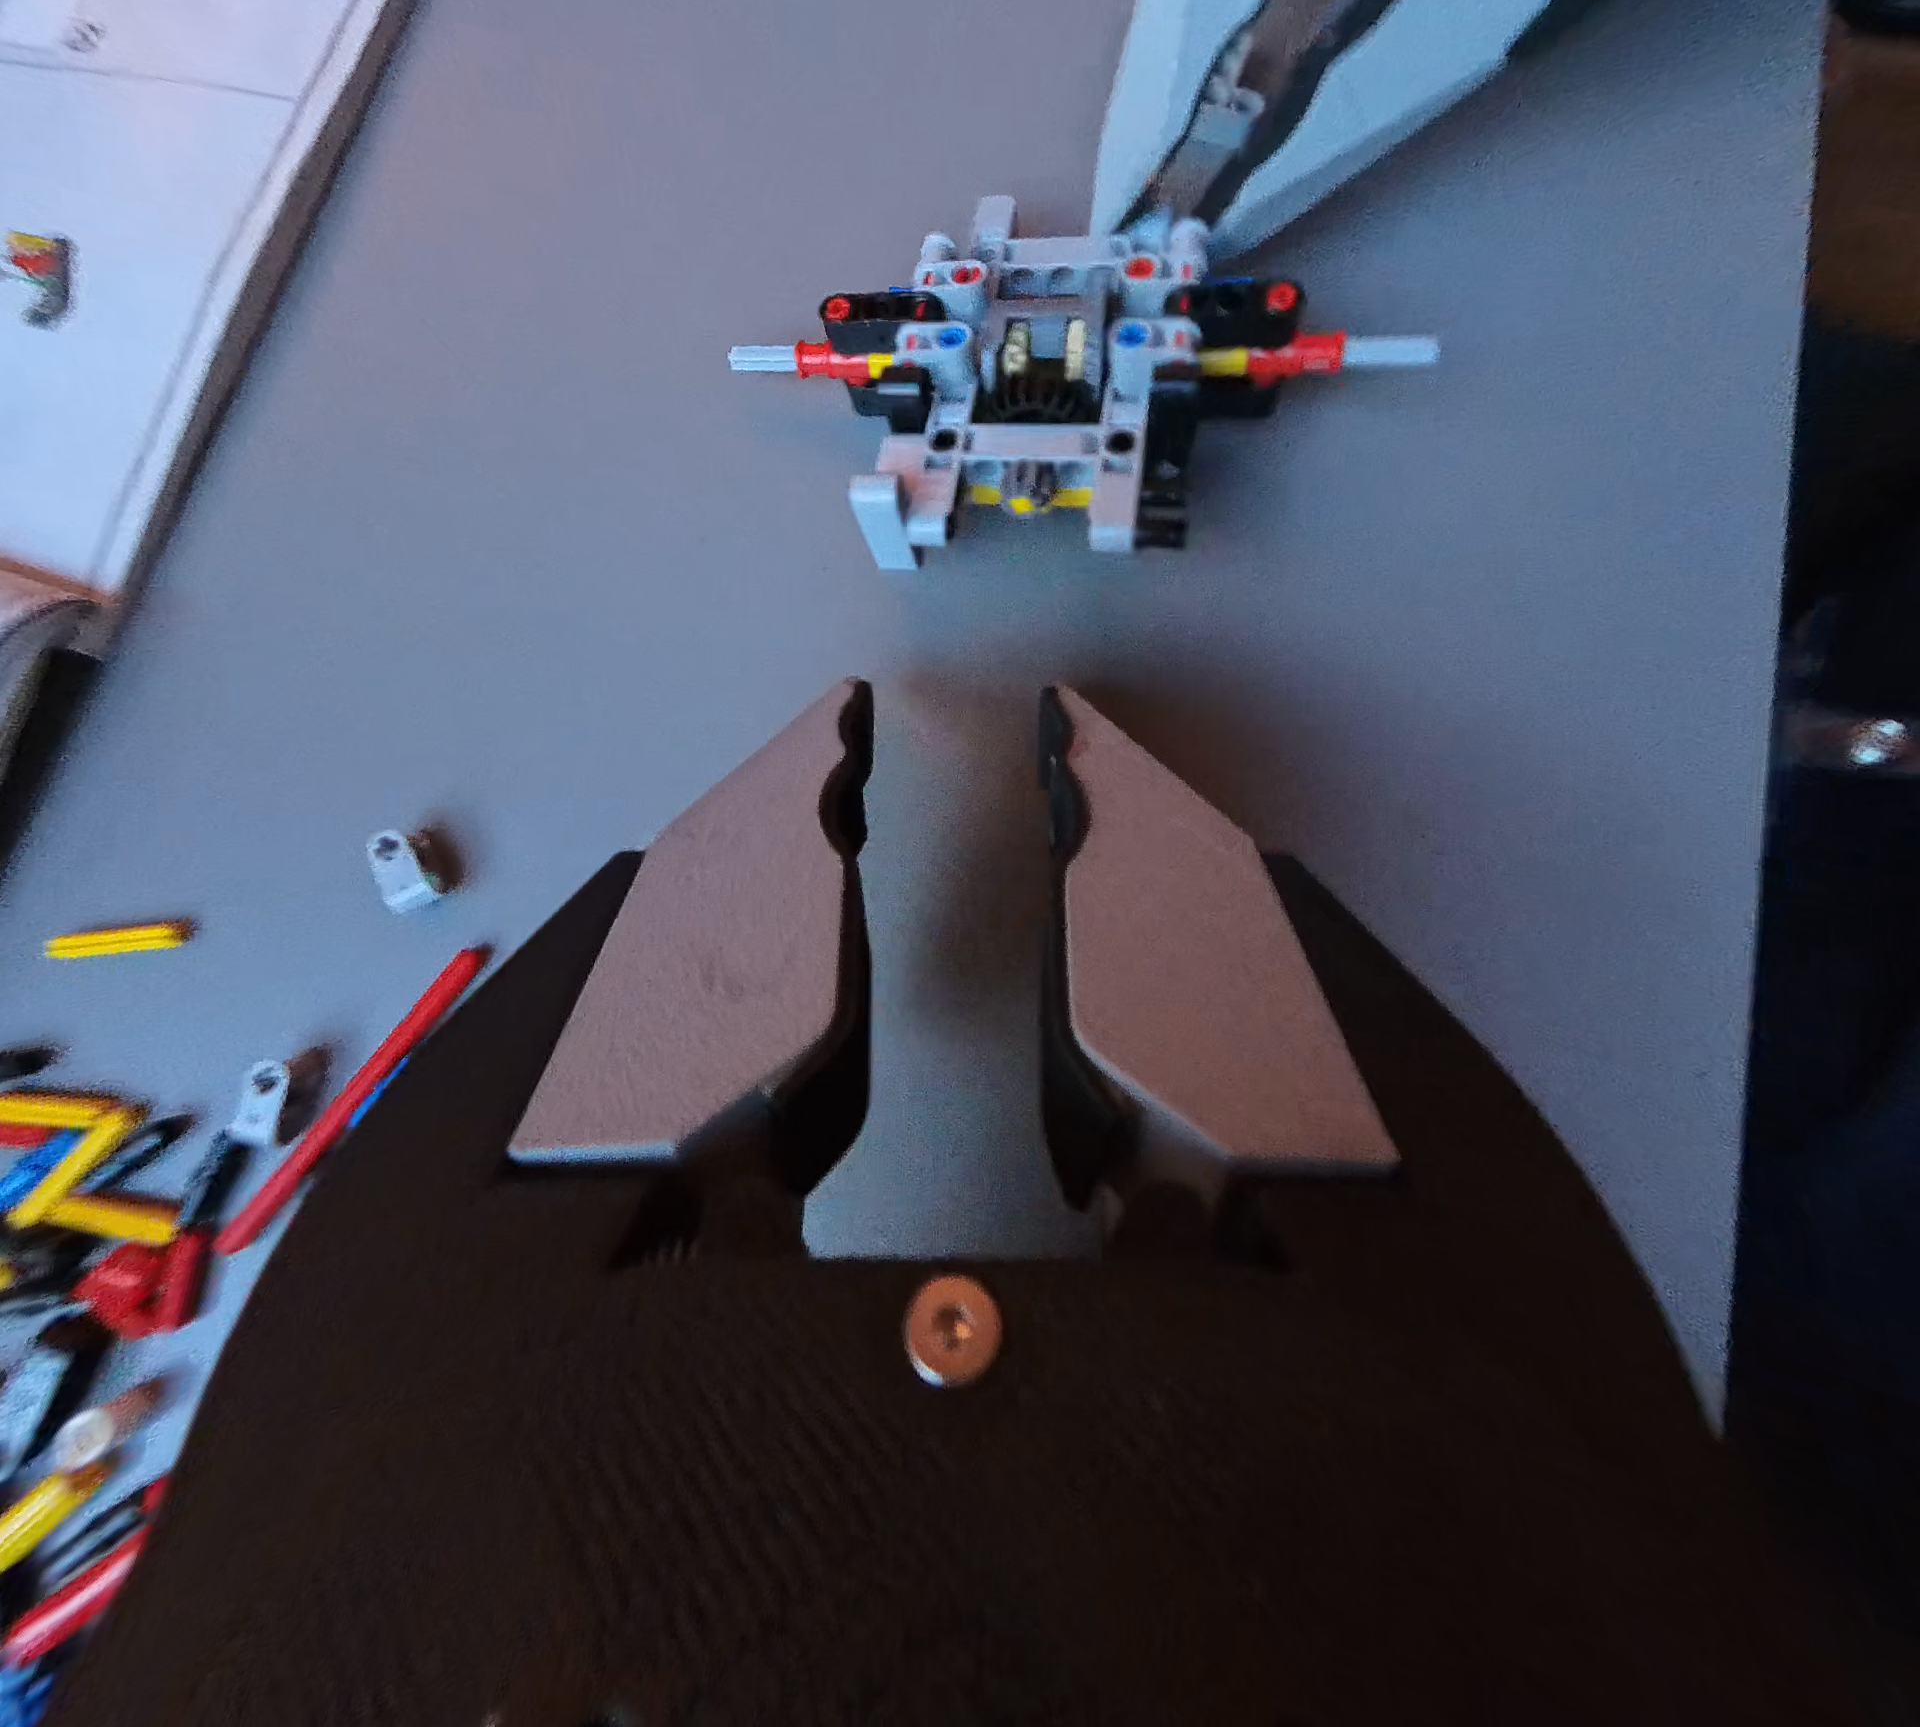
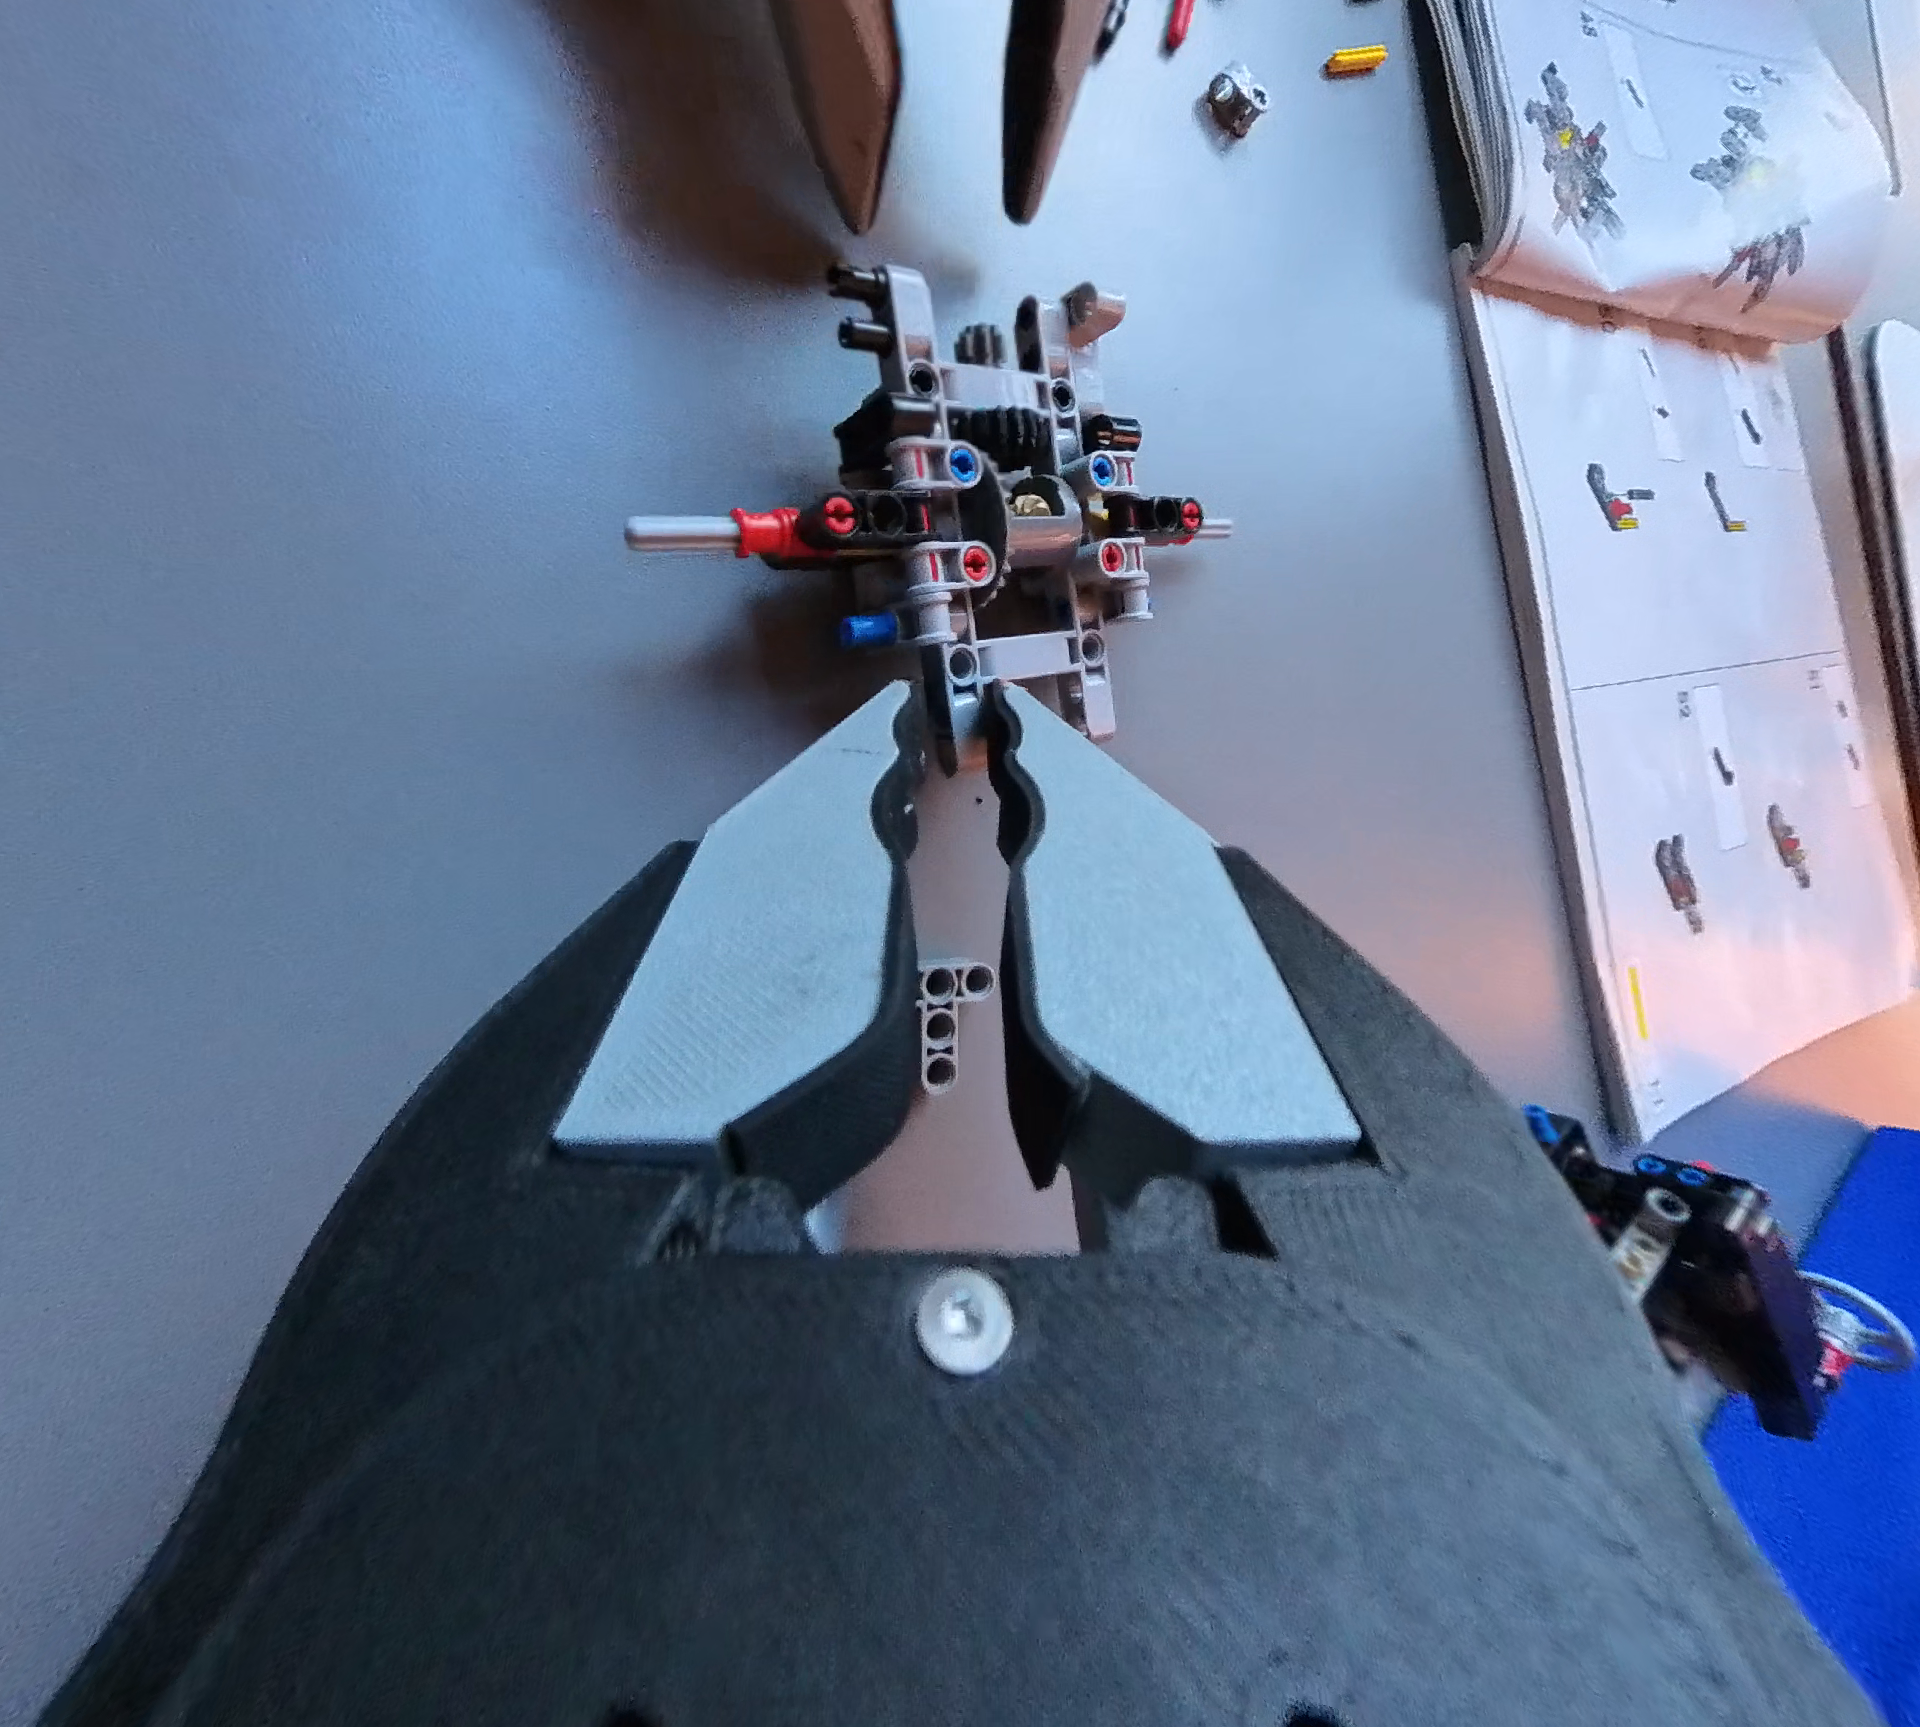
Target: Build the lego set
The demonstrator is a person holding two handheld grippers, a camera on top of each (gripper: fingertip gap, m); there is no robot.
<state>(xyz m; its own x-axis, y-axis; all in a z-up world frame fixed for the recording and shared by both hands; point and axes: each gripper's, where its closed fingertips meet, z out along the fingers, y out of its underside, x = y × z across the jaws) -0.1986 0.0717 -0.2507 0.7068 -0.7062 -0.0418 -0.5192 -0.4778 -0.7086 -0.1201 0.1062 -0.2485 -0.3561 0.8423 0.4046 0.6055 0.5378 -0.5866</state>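
Grey matte tabletop (image 1: pixel 582 389) fills both views, with an open instruction booklet of white printed pages (image 2: pixel 1683 472) along one edge and a loose heap of small red, yellow, blue and black plastic building pieces (image 1: pixel 94 1189) beside it. Near the middle of the table sits a small grey plastic beam-and-pin assembly (image 1: pixel 1049 389) with a black gear at its core, red and blue pins, and a pale grey axle sticking out on each side. The left gripper (image 1: pixel 956 701) hangs just short of this assembly, apart from it, its two tan fingers (image 1: pixel 748 929) spread with only bare tabletop between them; nothing is in its grasp. The right gripper (image 2: pixel 956 711) comes in from the opposite side of the assembly, and its pale grey fingers (image 2: pixel 790 929) are drawn close together on the end of one grey beam that sticks out of the frame, the tips lying against both sides of that beam. A small grey L-shaped beam with round holes (image 2: pixel 948 1023) lies on the table between the right fingers farther back, untouched by either. A lone grey connector (image 1: pixel 405 867) and a short yellow axle (image 1: pixel 120 939) lie apart from the heap.
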